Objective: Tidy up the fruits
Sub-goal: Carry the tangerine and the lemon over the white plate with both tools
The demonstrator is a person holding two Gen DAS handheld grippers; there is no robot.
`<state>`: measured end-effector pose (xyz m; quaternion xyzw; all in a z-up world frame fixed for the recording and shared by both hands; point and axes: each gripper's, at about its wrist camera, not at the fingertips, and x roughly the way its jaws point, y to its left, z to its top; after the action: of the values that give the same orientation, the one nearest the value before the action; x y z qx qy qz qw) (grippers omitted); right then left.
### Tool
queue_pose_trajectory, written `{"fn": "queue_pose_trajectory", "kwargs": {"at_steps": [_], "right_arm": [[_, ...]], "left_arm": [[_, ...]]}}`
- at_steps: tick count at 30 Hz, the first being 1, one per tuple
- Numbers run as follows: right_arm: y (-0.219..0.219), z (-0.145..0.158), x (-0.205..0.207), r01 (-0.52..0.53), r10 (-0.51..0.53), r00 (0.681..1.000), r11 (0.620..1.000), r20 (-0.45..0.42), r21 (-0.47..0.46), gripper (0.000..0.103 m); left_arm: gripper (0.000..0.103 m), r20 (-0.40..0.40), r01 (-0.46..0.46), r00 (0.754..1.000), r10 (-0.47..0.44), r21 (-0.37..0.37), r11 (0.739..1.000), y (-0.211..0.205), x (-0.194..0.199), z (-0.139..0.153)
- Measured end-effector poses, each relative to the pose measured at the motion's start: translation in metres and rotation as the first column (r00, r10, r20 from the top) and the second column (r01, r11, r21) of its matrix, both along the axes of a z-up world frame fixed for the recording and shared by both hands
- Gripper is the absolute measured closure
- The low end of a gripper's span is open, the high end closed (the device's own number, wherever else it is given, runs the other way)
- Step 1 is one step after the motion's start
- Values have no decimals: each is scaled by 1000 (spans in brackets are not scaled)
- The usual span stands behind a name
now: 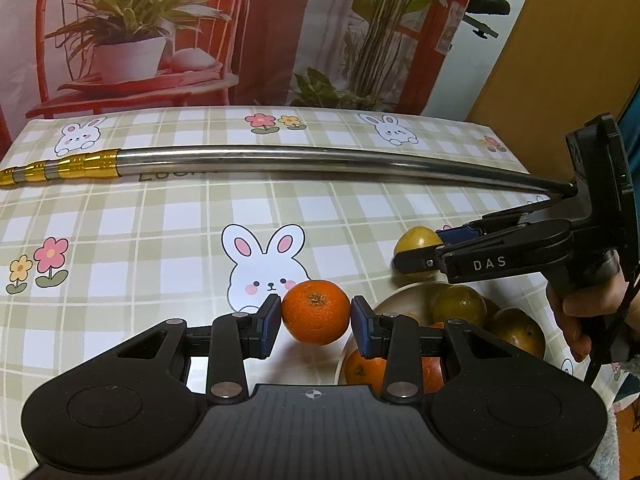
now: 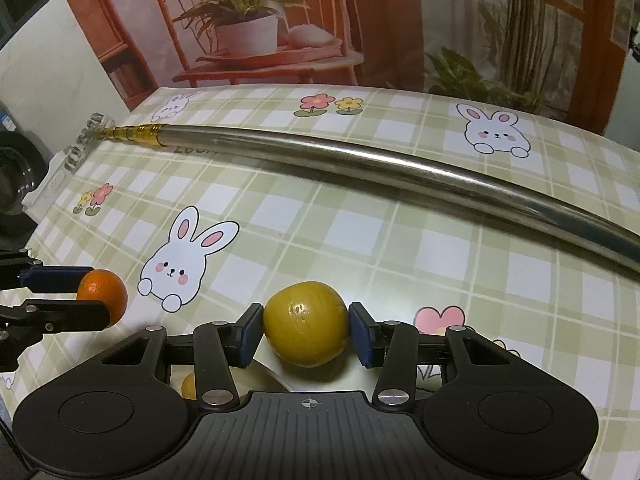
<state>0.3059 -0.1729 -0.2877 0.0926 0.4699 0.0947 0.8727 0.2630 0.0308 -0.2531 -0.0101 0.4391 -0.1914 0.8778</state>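
Two fruits held above the checked tablecloth [image 1: 160, 216]. A long metal pole [image 1: 280, 158] lies behind them. Only the left view shows the white bowl [image 1: 394, 296] of fruit. Right gripper [image 2: 306, 330], marked "DAS", clamps a yellow-green citrus [image 2: 306, 324]; left gripper [image 1: 316, 320] clamps a bright, dimpled orange [image 1: 316, 312] beside the bowl.

Left wrist view: low, close over table [image 1: 160, 216], facing backdrop, own fingers [image 1: 267, 328] in foreground. Right wrist view: same height, set further right, facing same way. Both share metal pole [image 1: 304, 160], rabbit-print cloth, each other's gripper at frame edge.
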Motion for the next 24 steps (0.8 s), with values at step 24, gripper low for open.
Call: {"fn": "queue_pose_trajectory", "kwargs": {"at_steps": [24], "right_arm": [[7, 57, -80, 50, -60, 974, 998, 221, 49, 61]], "left_arm": [[63, 41, 60, 997, -59, -22, 998, 2, -44, 14]]}}
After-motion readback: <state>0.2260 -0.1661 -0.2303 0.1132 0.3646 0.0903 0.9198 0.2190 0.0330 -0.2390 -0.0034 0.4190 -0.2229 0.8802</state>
